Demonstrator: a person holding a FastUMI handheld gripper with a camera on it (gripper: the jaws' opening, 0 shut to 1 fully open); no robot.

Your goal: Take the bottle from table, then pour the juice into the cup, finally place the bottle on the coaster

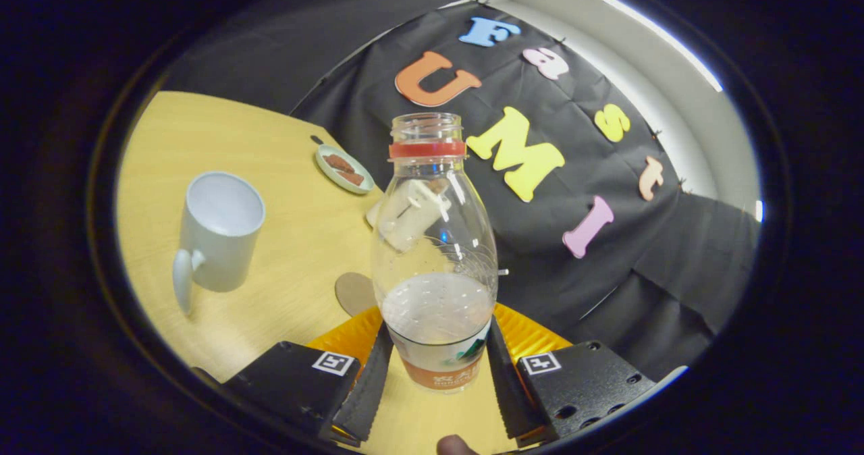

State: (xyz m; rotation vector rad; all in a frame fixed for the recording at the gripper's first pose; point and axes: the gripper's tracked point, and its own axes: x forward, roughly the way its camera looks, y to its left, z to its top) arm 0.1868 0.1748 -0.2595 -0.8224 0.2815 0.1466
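Observation:
A clear plastic bottle (435, 239) with a red neck ring and no cap stands upright between my fingers. Whitish juice fills its lower part. My gripper (439, 364) is shut on the bottle's labelled base, one finger pressing on each side. A white mug (216, 239) with an empty-looking inside stands on the yellow table (270, 144), beyond and to the left of my fingers, its handle facing me. A flat round brown coaster (352, 291) lies on the table just left of the bottle, partly hidden behind it.
A ribbed orange-yellow dish (344, 339) shows behind the bottle's base on both sides. A small pale plate (343, 169) with brown pieces sits far back near the table's edge. A whitish block (413, 215) shows through the bottle. The black cloth wall rises behind.

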